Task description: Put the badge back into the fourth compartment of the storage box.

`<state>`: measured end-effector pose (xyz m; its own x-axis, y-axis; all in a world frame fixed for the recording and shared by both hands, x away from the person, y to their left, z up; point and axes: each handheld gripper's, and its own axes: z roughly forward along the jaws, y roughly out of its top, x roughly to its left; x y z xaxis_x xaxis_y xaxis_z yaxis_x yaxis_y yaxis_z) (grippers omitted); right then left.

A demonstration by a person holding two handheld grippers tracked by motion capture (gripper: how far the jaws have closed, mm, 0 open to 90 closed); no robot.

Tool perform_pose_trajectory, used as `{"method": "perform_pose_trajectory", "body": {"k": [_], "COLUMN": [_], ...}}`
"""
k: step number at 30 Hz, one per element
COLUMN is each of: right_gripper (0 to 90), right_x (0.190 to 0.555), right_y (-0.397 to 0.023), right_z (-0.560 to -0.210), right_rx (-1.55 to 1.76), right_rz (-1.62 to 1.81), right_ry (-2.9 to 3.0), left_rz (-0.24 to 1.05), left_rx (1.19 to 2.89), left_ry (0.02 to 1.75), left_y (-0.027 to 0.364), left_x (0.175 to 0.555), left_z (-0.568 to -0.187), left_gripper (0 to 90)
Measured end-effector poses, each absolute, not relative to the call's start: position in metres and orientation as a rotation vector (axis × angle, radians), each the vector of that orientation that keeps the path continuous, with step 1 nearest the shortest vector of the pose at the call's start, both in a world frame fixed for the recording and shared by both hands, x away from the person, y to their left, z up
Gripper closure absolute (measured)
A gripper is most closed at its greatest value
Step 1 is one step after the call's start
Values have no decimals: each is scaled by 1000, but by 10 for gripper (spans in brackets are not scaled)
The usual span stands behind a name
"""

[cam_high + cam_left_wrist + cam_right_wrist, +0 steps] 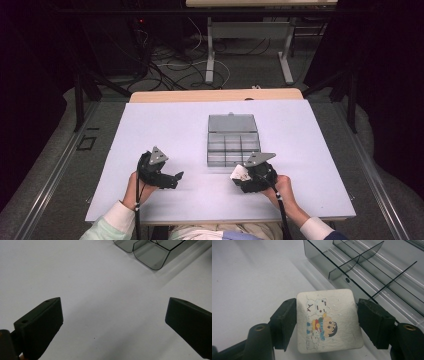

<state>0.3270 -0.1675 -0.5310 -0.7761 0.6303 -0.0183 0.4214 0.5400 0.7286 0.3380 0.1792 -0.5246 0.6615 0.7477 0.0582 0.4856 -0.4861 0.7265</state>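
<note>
A white square eraser (328,321) with a cartoon print sits between the pads of my right gripper (325,322), which is shut on its two sides. In the high view that gripper (239,175) holds the eraser (240,173) just off the near right corner of a clear grey compartment box (232,141), whose lid lies open at the back. The box's dividers (359,260) rise close ahead in the right gripper view. My left gripper (176,178) rests on the white table (165,125) to the left, jaws wide open with nothing between them (112,322).
A corner of the clear box (150,255) shows at the top of the left gripper view. The white sheet ends at a wooden edge (215,95) at the back. Beyond it stand table legs (210,50) and cables on the floor.
</note>
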Motion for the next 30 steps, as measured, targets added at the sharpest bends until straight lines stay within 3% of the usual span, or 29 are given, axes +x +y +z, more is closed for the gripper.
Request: {"method": "perform_pose_trajectory", "body": {"k": [30], "right_gripper": [328], "right_x": [332], "right_y": [-169], "right_z": [-517], "right_rx": [867], "right_rz": [1100], "right_ry": [2430], "left_rz": [495], "left_rx": [2174], "left_ry": [946], "left_y": [178], "left_x": [338], "left_z": [-525], "left_gripper": [13]}}
